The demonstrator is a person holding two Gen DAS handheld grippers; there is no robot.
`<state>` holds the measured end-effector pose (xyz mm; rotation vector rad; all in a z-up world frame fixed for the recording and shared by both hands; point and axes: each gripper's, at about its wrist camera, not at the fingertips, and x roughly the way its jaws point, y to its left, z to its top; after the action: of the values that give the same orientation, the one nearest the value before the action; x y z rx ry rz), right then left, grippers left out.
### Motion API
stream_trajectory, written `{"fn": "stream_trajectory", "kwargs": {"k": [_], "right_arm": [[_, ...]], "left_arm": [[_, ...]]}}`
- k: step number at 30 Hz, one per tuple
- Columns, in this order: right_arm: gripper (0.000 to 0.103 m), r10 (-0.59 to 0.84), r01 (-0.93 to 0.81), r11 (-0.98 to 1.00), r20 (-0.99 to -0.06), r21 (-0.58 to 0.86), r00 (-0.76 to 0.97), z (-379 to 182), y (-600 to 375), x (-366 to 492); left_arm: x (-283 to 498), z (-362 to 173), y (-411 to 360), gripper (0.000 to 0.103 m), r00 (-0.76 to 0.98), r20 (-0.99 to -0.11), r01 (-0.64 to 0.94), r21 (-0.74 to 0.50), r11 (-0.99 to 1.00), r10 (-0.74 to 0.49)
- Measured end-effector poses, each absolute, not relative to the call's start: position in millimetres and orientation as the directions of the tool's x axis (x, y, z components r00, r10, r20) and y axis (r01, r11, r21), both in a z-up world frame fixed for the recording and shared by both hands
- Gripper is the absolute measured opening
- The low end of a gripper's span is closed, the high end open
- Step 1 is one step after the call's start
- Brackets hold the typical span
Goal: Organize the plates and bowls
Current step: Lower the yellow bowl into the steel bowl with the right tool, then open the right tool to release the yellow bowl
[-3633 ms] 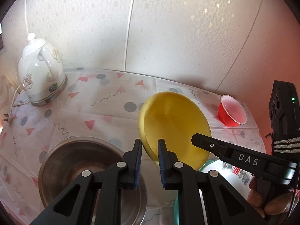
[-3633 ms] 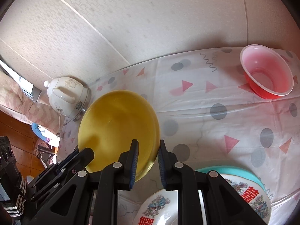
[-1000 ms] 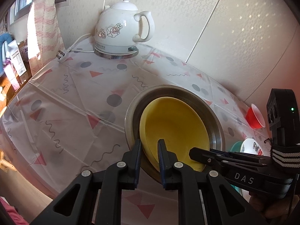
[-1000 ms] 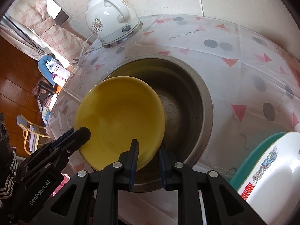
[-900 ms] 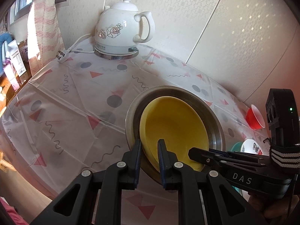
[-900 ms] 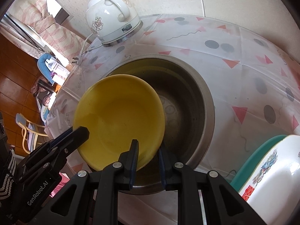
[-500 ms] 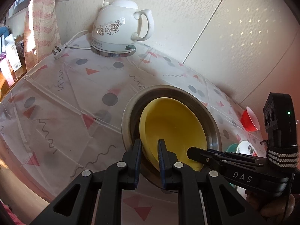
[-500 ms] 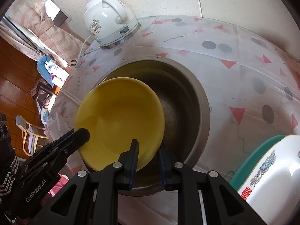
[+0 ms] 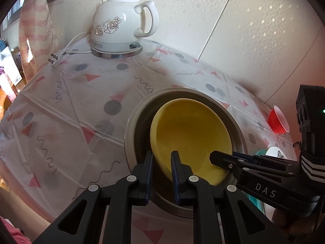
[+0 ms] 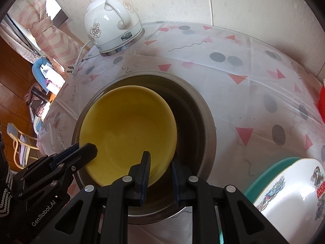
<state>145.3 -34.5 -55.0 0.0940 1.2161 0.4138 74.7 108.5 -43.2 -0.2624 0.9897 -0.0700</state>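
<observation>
A yellow plate (image 9: 191, 136) sits inside a large steel bowl (image 9: 134, 126). My left gripper (image 9: 161, 163) is shut on the plate's near left rim. My right gripper (image 10: 160, 162) is shut on the plate's (image 10: 128, 130) near right rim, inside the steel bowl (image 10: 205, 122). The right gripper also shows in the left wrist view (image 9: 221, 158), and the left gripper shows in the right wrist view (image 10: 81, 152). A white printed bowl (image 10: 292, 189) rests on a teal plate (image 10: 270, 174) at the right.
A white electric kettle (image 9: 121, 26) stands at the back left with its cord and plug (image 9: 54, 58) on the patterned tablecloth (image 9: 61, 105). A red bowl (image 9: 278, 122) is at the far right. A wall runs behind the table. The floor and a chair (image 10: 18, 142) lie to the left.
Both grippers have carried the yellow plate from above the printed bowl leftwards and lowered it into the steel bowl. In the last second it has sunk a little deeper.
</observation>
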Motion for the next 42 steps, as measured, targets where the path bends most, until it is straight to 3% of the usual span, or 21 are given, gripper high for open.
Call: {"fn": "stream_trajectory", "kwargs": {"k": [42], "right_arm": [[0.028, 0.321, -0.249, 0.937, -0.882, 0.243, 0.345, -43.2, -39.1, 134.5]], "left_arm": [[68.3, -37.1, 98.6, 0.018, 0.570, -0.814, -0.037, -0.165, 0.986, -0.115]]}}
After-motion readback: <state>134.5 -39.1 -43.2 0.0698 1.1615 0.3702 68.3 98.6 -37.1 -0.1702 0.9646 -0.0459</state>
